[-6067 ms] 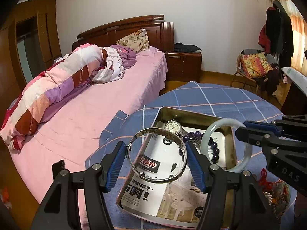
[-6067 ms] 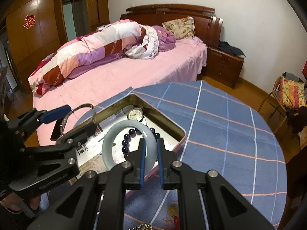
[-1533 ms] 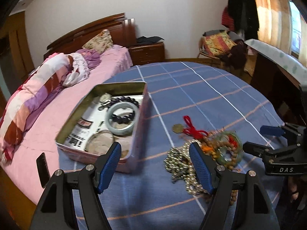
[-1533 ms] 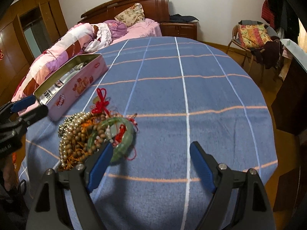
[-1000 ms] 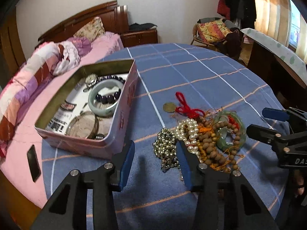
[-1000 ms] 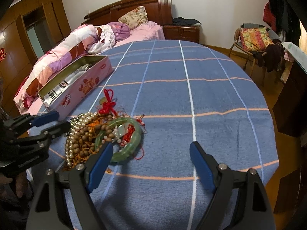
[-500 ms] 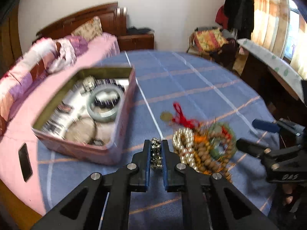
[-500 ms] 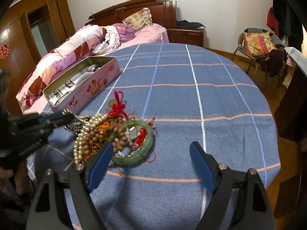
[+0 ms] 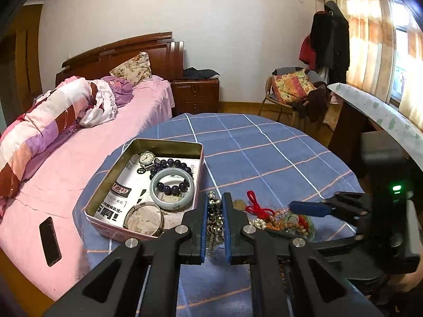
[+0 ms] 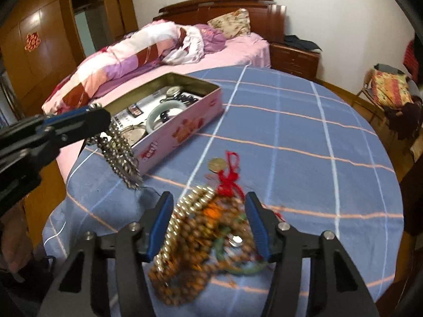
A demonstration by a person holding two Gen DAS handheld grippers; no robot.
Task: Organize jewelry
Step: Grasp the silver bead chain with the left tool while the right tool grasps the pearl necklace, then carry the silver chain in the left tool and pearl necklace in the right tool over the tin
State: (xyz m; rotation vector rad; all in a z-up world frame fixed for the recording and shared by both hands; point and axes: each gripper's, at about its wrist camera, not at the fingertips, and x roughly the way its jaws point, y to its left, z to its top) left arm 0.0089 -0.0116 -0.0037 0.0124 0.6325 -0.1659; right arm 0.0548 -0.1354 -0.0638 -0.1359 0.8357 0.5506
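My left gripper (image 9: 214, 212) is shut on a silver bead chain (image 9: 214, 216) and holds it up; the chain (image 10: 120, 153) hangs from the left gripper (image 10: 99, 117) beside the tin. The pink tin (image 9: 111, 185) holds a watch (image 9: 146, 157), a dark bead bracelet (image 9: 171, 163), a pale jade bangle (image 9: 171, 189) and a silver bangle (image 9: 144, 219). My right gripper (image 10: 208, 224) is open over the pile (image 10: 206, 227) of pearl, wooden bead and green bangle jewelry with a red tassel (image 10: 231, 178). The pile (image 9: 280, 222) lies on the cloth.
The blue checked tablecloth (image 9: 264, 153) covers a round table. A pink bed (image 9: 79, 153) lies to the left with a phone (image 9: 50, 240) on it. A chair (image 9: 290, 92) with cushions stands at the back right. A desk edge (image 9: 380, 116) is at the right.
My left gripper closed on the silver bead chain and lifted it off the pile toward the tin. My right gripper moved down over the remaining pile, still open.
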